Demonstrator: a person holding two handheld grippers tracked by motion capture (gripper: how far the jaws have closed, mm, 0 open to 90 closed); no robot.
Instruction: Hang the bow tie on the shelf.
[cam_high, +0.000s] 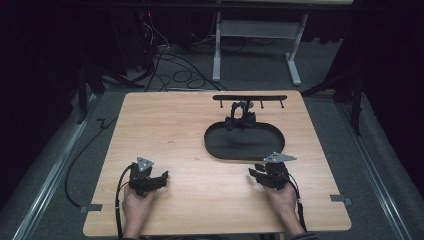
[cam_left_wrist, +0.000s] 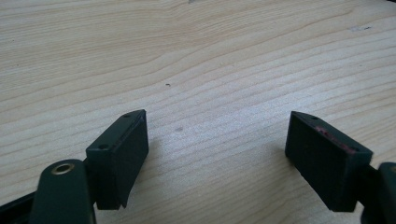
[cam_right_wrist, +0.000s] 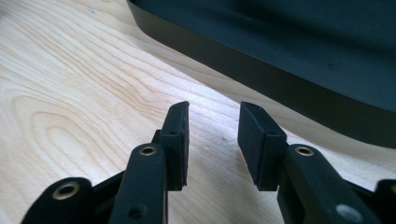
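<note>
Jaws parted, empty: left gripper (cam_left_wrist: 217, 149) wide over bare table (cam_high: 165, 125), right gripper (cam_right_wrist: 212, 140) narrower, just beside the tray (cam_high: 215, 147); a careless sweep could knock its rim.

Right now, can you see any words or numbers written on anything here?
No readable text anywhere: none on the black tray, the wooden table, the dark object at the tray's far end or the bar with pegs.
The left tongs and right tongs are plain black, with no label.
</note>
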